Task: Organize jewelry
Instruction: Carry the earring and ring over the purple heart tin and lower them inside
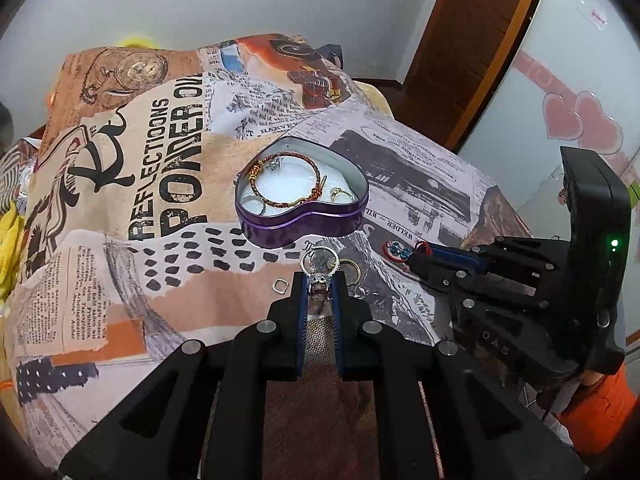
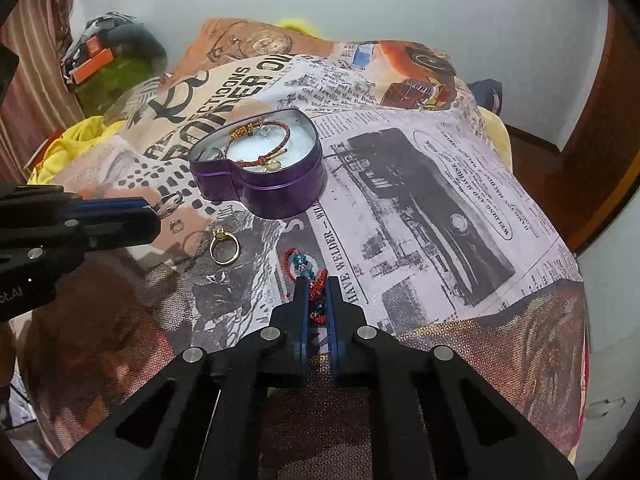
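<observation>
Even indoor light, soft shadows, strong fisheye bending, dark corners.

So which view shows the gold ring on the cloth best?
The right wrist view: the gold ring lies in full sight on the printed cloth. In the left wrist view it is mostly hidden behind the left claw.

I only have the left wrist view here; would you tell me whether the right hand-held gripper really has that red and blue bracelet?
Observer: Yes, the right hand-held gripper is shut on the red and blue bracelet, with part of it reaching beyond the tips.
Operator: Thank you. And the gold ring hidden behind my fingers?
Observer: The gold ring lies free on the cloth, apart from the left hand-held gripper, which holds the silver ring.
</observation>
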Available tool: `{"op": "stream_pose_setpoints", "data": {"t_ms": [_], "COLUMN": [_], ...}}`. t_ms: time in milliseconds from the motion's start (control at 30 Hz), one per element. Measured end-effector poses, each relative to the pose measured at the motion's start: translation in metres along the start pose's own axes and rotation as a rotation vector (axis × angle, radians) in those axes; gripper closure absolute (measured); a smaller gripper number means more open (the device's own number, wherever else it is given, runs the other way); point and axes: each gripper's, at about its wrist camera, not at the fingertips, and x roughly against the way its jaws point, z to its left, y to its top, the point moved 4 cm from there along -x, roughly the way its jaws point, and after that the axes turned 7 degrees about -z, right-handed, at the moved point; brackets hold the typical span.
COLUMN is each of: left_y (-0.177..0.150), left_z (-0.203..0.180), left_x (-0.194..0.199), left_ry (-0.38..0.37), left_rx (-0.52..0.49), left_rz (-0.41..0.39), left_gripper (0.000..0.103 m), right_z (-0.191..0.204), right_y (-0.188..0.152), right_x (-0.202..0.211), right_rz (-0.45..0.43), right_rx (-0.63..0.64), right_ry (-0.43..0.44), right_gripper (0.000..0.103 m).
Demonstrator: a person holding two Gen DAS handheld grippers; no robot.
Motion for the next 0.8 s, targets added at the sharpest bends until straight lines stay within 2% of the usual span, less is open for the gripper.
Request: {"op": "stream_pose_setpoints", "data": {"t_ms": [100,467,800], "left_y": [0.002,0.021,0.044], "left_z": [0.0,0.011,0.019], "left_x": [0.004,0.022,0.027], "left_ry": [0.004,0.024,0.043], "left_rx": [-0.003,0.009,0.007], "left_rz": [-0.009,-0.072,-0.121], "left_gripper": [0.093,0.093,0.093], "right_z": [0.002,0.008,0.012], "right_y": [0.002,0.036,0.068], "right_x": [0.005,0.043,0.054], "right_rz": [-0.01,-0.146,-0.235], "right_rx": [-0.005,-0.007,-0.003], "right_ry": [0.008,0.011,0.021], "right_gripper": [0.097,0.097,0.097]}}
